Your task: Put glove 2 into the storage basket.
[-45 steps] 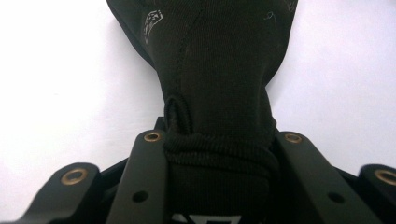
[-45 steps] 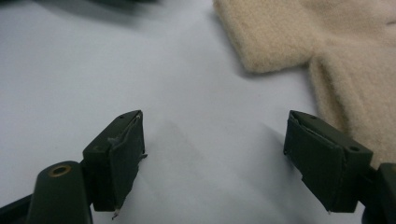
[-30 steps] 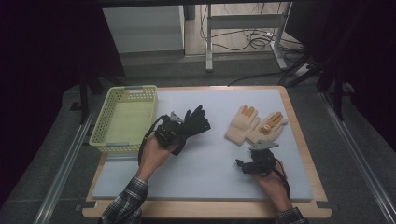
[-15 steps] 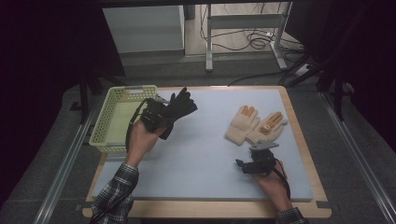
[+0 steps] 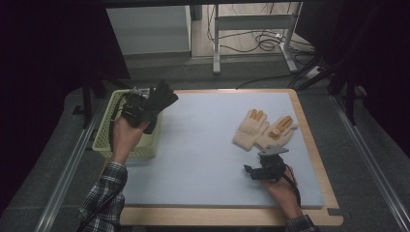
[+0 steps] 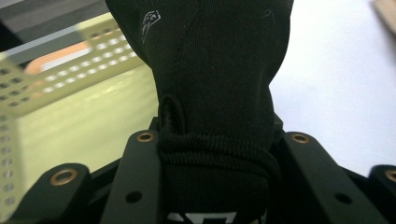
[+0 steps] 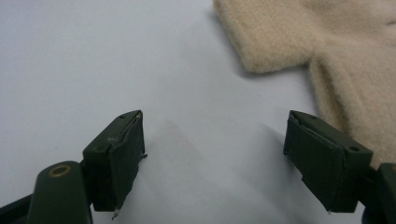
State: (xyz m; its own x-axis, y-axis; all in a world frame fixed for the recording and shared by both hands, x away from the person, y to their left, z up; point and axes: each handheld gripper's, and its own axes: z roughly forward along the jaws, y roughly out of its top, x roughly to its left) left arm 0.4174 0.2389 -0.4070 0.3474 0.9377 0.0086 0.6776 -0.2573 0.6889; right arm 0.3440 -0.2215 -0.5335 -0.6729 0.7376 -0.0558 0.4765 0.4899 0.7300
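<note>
While clamped, black knit glove (image 6: 215,93) bunches, ribbed cuff; perforated basket (image 6: 70,79), seemingly plastic.

A pale blue tabletop (image 5: 208,159) with a wooden rim sits on dark grey floor (image 5: 367,159). Metal rails (image 5: 63,174) run along both sides. Beyond its far edge stand a white cabinet (image 5: 147,29) and a metal frame (image 5: 251,24), with cables (image 5: 261,43) coiled on lighter flooring. Black curtains (image 5: 43,58) darken both sides.

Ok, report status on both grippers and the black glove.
Left gripper shut on black glove, over basket edge. Right gripper open, nothing held, beside cream gloves. Nothing in the way.
</note>
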